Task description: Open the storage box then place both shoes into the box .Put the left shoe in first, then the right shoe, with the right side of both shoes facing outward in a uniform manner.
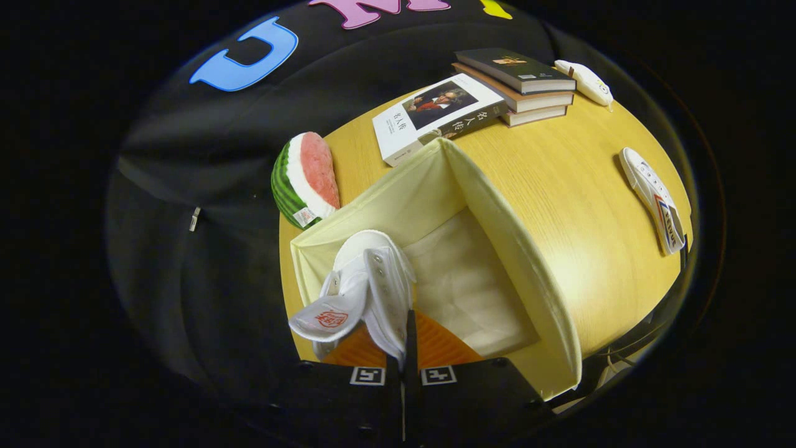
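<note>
A white canvas high-top shoe [367,286] hung over the open cream fabric storage box [528,274], pinched at its collar between the closed orange fingers [435,345] of the handheld gripper [407,348]. The shoe's toe pointed down into the box near the wall closest to a watermelon-slice plush [305,180], and its tongue, bearing a red emblem, flopped out to one side. That sag suggested a light, soft upper that folds under its own weight; only the rubber sole looked stiff. A hold on the collar edge or heel seemed the surest, since thin canvas can slide out of a narrow pinch and the shoe can swing or twist as it is lowered. The box itself appeared soft-walled, likely to buckle or shift if pushed.

The second white shoe [653,199] lay on its side on the yellow wooden table [578,186], well apart from the box, showing a red-and-blue side mark. Beyond the box sat a loose book [435,115] beside a stack of books [519,84], with a small white object [584,81] just behind them. Whether the held shoe was the left one could not be told.
</note>
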A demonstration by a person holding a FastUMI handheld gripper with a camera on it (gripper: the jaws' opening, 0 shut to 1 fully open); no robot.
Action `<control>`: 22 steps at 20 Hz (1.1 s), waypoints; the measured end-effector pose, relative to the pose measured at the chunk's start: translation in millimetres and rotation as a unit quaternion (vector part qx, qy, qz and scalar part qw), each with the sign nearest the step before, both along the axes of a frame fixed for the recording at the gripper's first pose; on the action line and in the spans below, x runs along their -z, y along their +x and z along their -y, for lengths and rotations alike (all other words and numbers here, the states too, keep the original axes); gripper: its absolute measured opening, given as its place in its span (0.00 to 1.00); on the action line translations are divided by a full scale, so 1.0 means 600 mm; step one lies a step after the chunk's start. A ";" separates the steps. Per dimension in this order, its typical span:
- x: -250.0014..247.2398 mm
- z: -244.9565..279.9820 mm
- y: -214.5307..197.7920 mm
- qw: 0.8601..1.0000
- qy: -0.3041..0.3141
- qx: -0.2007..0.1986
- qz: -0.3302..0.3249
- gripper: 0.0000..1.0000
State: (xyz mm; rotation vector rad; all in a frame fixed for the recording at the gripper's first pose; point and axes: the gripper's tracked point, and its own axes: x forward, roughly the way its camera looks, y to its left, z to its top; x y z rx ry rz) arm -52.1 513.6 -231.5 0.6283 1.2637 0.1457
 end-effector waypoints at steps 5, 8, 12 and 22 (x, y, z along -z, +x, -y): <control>-0.064 -0.031 0.009 0.997 0.062 -0.023 0.034 1.00; -0.101 -0.023 0.020 0.994 0.057 -0.044 0.080 0.99; -0.147 0.021 0.029 0.987 0.049 -0.066 0.140 0.98; -0.218 0.278 0.075 0.958 -0.011 -0.076 0.275 0.99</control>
